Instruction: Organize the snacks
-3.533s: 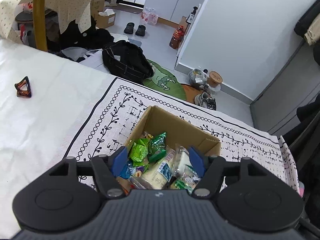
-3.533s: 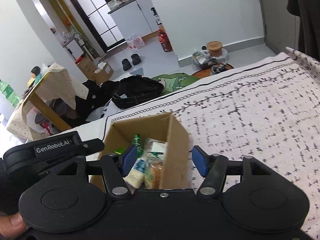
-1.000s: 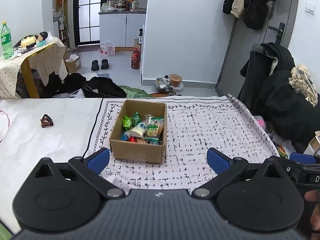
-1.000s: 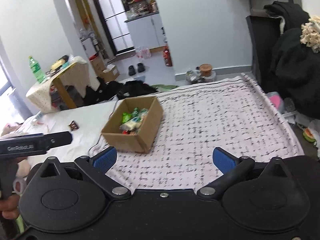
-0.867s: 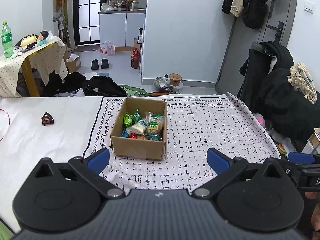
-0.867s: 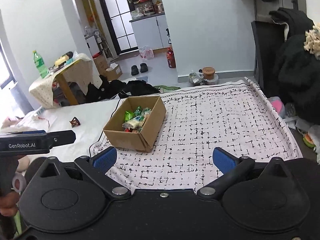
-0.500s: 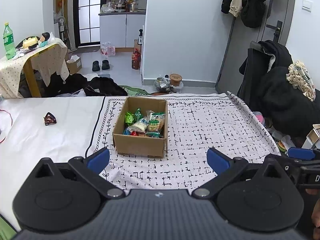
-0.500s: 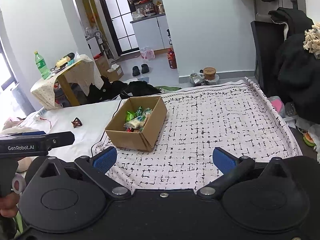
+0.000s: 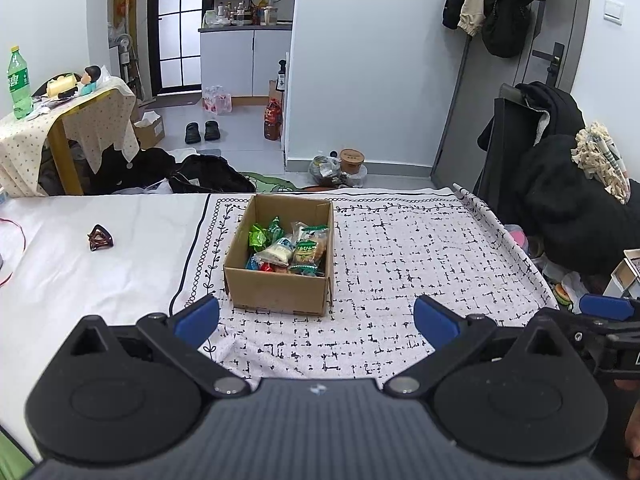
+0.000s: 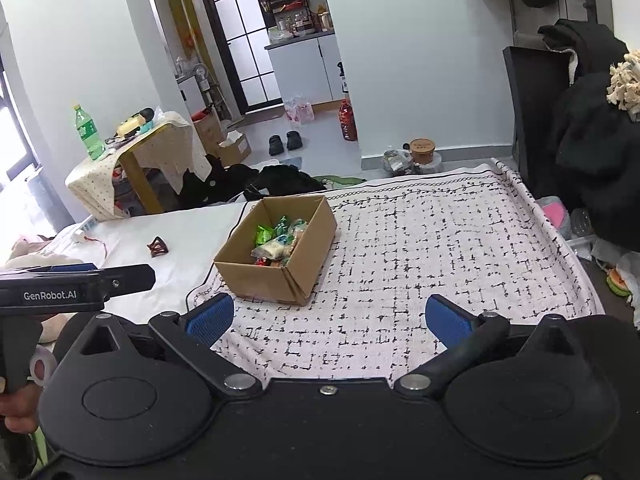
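Both the left gripper and right gripper gape wide, empty, near the box; a careless reach could crush the snacks.

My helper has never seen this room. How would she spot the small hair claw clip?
On the bed, look left of the patterned black-and-white cloth and open cardboard snack box. There, alone on the plain white sheet, lies the small dark reddish-brown hair claw clip.

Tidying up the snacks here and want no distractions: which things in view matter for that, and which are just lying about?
For the job:
box
snacks

Lying about:
hair clip
red cord
green bottle
shoes
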`<state>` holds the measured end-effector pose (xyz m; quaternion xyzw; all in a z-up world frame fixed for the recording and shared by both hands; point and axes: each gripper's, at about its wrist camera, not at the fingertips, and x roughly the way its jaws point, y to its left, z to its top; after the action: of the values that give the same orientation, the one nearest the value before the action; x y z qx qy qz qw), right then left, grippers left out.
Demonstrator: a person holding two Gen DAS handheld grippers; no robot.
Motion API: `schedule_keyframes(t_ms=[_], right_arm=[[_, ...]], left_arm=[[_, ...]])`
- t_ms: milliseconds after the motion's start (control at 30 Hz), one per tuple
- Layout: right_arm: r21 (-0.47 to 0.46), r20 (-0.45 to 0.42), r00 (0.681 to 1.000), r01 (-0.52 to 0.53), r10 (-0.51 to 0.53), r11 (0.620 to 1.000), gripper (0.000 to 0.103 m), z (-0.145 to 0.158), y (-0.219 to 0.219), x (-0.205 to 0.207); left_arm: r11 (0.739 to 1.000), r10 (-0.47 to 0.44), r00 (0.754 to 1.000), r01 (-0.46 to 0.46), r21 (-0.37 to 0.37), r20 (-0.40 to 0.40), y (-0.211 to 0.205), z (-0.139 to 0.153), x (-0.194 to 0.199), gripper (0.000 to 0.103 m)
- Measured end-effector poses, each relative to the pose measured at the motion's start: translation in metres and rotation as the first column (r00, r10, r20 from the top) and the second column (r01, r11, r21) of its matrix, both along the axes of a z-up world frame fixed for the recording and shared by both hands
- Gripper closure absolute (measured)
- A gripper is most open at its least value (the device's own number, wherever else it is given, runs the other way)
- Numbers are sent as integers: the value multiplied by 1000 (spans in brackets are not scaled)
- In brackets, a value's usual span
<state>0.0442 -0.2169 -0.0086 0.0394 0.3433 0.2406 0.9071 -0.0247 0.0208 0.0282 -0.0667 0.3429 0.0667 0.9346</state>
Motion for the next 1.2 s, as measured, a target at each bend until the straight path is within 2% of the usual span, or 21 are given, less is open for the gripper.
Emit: schedule_keyframes(t_ms=[1200], right_arm=[[-14,10,1000,6,-6,1000,0,7,1,0]], left_arm=[[1000,-8,1000,8,-7,2,-4,3,2,0]])
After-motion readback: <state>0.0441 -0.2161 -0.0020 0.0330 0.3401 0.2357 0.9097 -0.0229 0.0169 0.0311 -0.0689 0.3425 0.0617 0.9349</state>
